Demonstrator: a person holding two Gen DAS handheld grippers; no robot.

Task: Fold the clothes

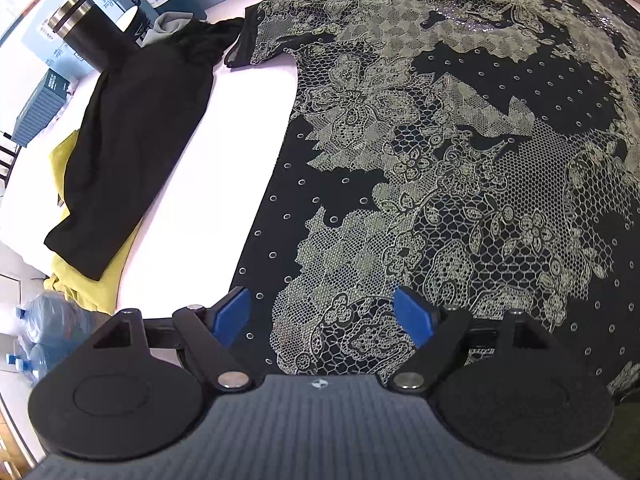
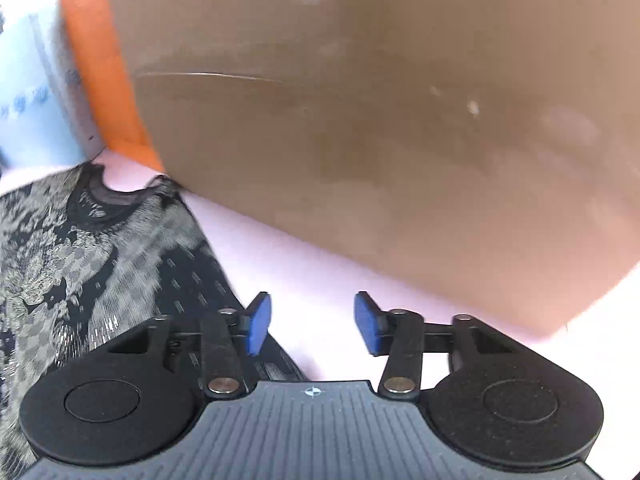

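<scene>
A black shirt with a pale lace-and-flower print lies spread flat on the white table. My left gripper hovers open over the shirt's lower left part, near its side edge; the blue pads hold nothing. In the right wrist view, which is blurred, the same shirt shows its neckline at the left. My right gripper stands open over bare table just right of the shirt's edge, with nothing between its pads.
A folded black garment lies on a yellow-green one at the table's left edge. A dark tumbler and boxes stand behind them. Water jugs sit on the floor. A large brown box stands close ahead of the right gripper.
</scene>
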